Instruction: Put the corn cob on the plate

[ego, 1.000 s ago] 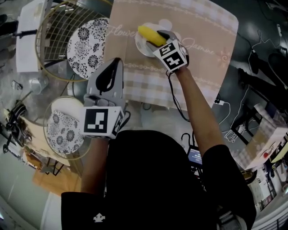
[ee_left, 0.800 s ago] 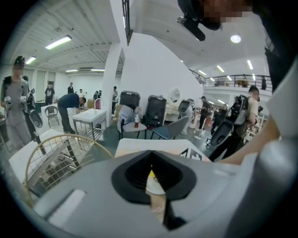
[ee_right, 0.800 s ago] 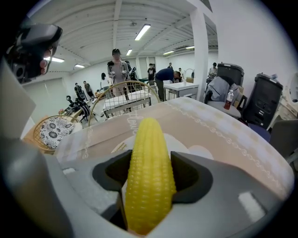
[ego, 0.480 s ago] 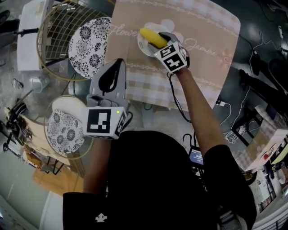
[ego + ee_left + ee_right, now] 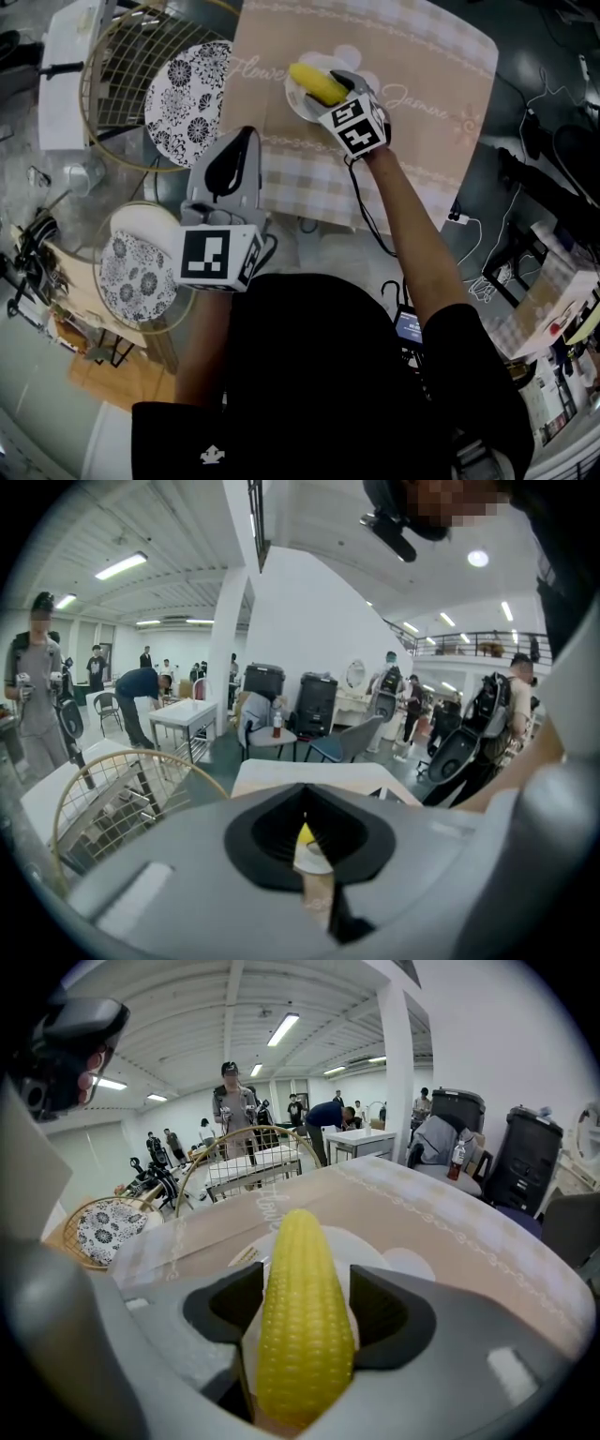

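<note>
The yellow corn cob lies on its side across a small white plate. One end points past the rim.

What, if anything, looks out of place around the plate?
Nothing stands out. The corn cob lies on the white plate, between the right gripper's fingers, which have just been opening.

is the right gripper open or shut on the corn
Open: the right gripper has just been opening its jaws; they stand wide beside the corn cob, which lies between them over the white plate.
</note>
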### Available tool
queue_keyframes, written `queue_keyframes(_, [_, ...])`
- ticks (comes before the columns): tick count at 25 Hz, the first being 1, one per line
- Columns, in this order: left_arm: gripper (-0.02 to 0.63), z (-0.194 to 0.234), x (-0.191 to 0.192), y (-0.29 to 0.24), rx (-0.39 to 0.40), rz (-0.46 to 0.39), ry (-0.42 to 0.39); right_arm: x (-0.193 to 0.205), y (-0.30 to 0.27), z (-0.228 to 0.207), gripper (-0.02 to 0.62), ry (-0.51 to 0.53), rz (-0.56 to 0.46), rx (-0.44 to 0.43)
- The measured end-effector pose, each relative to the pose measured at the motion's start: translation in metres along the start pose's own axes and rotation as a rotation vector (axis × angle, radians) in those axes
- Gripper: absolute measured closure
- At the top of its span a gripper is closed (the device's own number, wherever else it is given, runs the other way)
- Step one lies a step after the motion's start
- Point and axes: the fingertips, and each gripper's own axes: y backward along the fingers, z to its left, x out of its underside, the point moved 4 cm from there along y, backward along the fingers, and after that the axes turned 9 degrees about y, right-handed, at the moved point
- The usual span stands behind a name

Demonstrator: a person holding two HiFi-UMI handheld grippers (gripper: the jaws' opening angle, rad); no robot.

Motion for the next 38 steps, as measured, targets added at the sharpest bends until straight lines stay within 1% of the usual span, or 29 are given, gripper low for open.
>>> queue_keyframes(5, [0.597,-0.007,-0.006,-0.001,0.006,-0.014,-0.001,-0.007,0.018,-0.004,0.305,-0.032,-0.051,0.02])
queue_keyframes(11, [0.597,-0.013,-0.023,0.002,-0.004,-0.061,0.012,-0.032,0.059,-0.009,0.306,-0.046,-0.144,0.063])
queue_keyframes(12, [0.597,-0.014,-0.026,0.004,-0.004,-0.066,0.008,-0.036,0.067,-0.01,0.321,-0.05,-0.155,0.07])
queue_keyframes(18, [0.597,-0.02,-0.04,0.012,-0.019,-0.102,-0.013,-0.058,0.117,-0.012,0.476,-0.042,-0.239,0.124])
queue_keyframes(21, [0.597,-0.03,-0.045,0.018,-0.023,-0.118,-0.02,-0.065,0.143,-0.011,0.529,-0.018,-0.268,0.172])
queue_keyframes(24, [0.597,-0.041,-0.043,0.025,-0.03,-0.129,-0.028,-0.074,0.172,-0.009,0.572,-0.015,-0.322,0.2])
queue_keyframes(30, [0.597,-0.064,-0.035,0.037,-0.051,-0.168,-0.035,-0.088,0.226,-0.001,0.591,0.014,-0.42,0.212])
queue_keyframes(34, [0.597,-0.083,-0.037,0.049,-0.065,-0.191,-0.039,-0.095,0.266,0.008,0.591,0.029,-0.478,0.22])
queue_keyframes(38, [0.597,-0.095,-0.036,0.056,-0.087,-0.221,-0.038,-0.105,0.294,0.016,0.592,0.055,-0.533,0.224])
